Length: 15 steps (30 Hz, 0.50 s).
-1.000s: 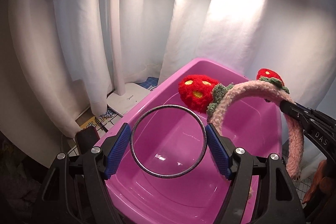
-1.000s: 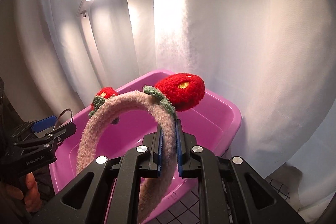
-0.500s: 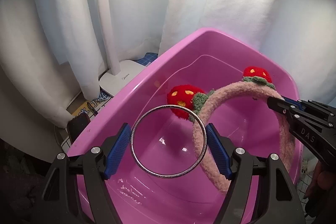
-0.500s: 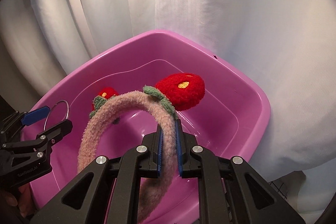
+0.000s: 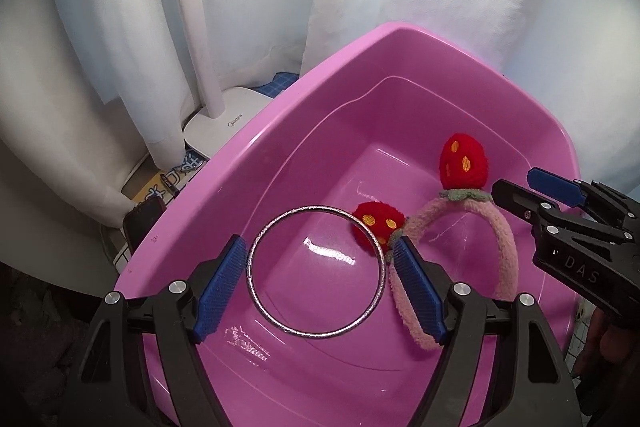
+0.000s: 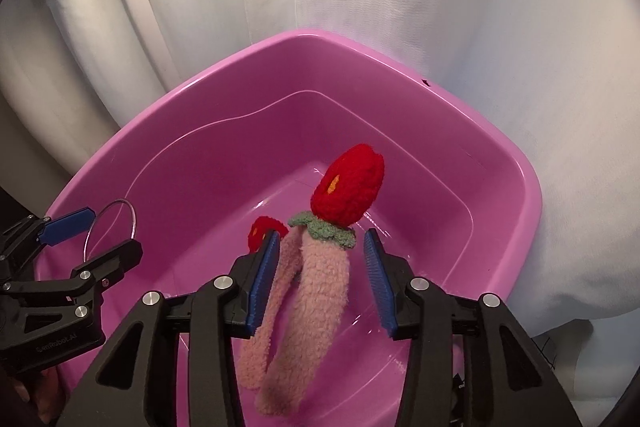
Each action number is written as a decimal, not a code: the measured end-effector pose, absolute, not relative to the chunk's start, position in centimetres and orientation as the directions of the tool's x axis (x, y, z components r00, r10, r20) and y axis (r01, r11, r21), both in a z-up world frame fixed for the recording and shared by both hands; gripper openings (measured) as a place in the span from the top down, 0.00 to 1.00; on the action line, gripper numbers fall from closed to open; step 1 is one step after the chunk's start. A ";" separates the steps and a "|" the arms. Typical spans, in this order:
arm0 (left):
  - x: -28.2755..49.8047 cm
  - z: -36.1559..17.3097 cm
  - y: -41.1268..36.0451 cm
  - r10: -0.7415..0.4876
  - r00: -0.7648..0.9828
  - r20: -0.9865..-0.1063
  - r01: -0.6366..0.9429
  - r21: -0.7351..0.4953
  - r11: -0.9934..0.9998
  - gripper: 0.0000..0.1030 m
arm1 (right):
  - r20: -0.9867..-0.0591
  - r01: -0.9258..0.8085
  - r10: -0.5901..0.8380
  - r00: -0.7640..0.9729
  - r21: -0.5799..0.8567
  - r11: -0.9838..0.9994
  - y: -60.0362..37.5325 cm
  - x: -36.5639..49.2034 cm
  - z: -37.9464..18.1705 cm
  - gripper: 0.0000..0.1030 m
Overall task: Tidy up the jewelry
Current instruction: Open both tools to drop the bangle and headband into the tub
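Both tools hang over a pink plastic tub (image 5: pixel 256 147), angled steeply down into it.

Left tool (image 5: pixel 320 279): jaws opening. A thin silver bangle (image 5: pixel 316 273) sits between the blue pads (image 5: pixel 218 291), its plane facing the camera. The ring's right edge lies at the right pad; a sliver of gap shows at the left pad, so the squeeze looks gone. Whether the bangle rests on anything cannot be told.

Right tool (image 6: pixel 320 283): jaws opening, pads well apart. The fuzzy pink headband (image 6: pixel 320 303) stands between them, clear of the right pad, one leg just beside or brushing the left pad; no grip on it. The headband carries two red knitted strawberries with yellow seeds and green leaves; the larger one (image 6: pixel 348 187) points toward the tub's far wall, the smaller (image 6: pixel 262 229) peeks out beside the left pad.

From the left wrist view the headband (image 5: pixel 504 247) arches inside the tub, its legs toward the near side, with the right tool (image 5: pixel 516 195) just beside its crown.

Surroundings: white curtain (image 5: pixel 100 27) behind the tub; white lamp base (image 5: pixel 228 123) and pole to the tub's left.
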<state>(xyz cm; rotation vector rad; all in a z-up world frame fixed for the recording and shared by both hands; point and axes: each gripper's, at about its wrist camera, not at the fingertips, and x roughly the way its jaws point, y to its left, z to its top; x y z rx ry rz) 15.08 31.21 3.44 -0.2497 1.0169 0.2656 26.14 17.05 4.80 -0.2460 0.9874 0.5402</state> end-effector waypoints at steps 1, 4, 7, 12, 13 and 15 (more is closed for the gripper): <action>15.0 3.5 31.3 0.105 0.503 -0.858 -0.336 -0.082 0.938 0.18 | -0.840 -0.537 0.317 0.440 0.037 0.843 17.1 26.1 5.0 0.46; 14.9 3.6 31.2 0.113 0.503 -0.857 -0.342 -0.077 0.937 0.13 | -0.837 -0.539 0.316 0.446 0.031 0.842 17.2 26.1 5.3 0.45; 14.8 3.5 31.2 0.115 0.493 -0.863 -0.347 -0.074 0.935 0.13 | -0.834 -0.536 0.318 0.451 0.032 0.844 17.3 25.8 5.3 0.45; 14.4 3.5 31.1 0.118 0.489 -0.865 -0.350 -0.071 0.934 0.12 | -0.830 -0.528 0.324 0.454 0.042 0.848 17.1 25.2 5.7 0.45; 14.4 3.4 31.0 0.119 0.488 -0.865 -0.350 -0.069 0.934 0.12 | -0.829 -0.527 0.325 0.455 0.043 0.849 17.0 25.1 5.8 0.45; 14.2 3.5 30.9 0.117 0.487 -0.865 -0.351 -0.072 0.934 0.12 | -0.826 -0.525 0.328 0.459 0.045 0.850 16.7 24.6 5.8 0.45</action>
